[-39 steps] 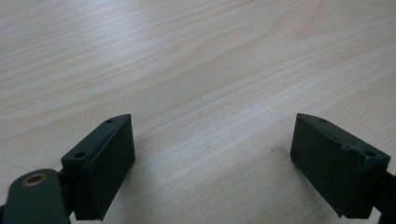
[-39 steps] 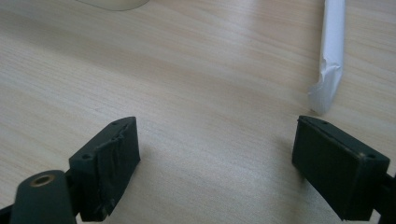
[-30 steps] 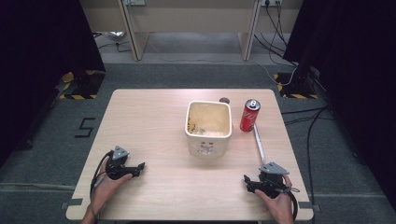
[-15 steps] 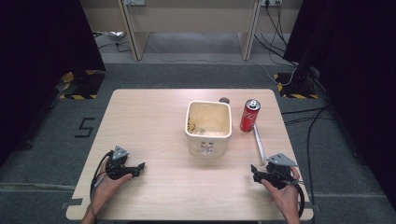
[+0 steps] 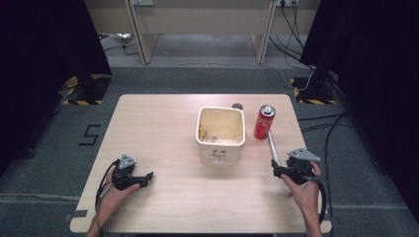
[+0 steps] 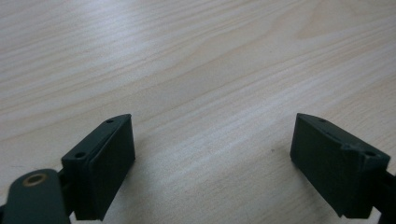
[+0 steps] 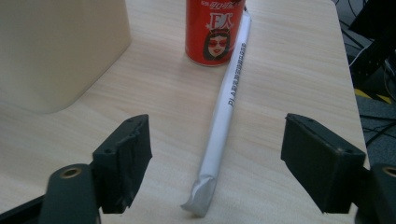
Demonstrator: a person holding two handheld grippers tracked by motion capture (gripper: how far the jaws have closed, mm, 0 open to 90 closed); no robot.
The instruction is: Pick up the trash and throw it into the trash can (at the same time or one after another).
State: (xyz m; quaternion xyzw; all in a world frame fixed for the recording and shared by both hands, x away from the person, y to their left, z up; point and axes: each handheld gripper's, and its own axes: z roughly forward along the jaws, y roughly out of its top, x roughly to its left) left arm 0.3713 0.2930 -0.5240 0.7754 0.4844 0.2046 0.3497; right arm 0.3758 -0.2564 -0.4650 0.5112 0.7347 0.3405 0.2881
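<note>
Cream square tub [image 5: 221, 134] sits open-topped near the middle of the wooden table [image 5: 158, 128], with pale scraps lying inside and a faint print on its near wall. Just right of the tub stands a red drink can [image 5: 264, 122], upright, silver top with its tab, a cartoon face in sunglasses printed on its side [image 7: 215, 29]. A long paper-wrapped straw [image 7: 225, 109] lies flat on the table, touching or right beside the can's base, running from there toward the near edge, well right of the tub, its near end crimped.
</note>
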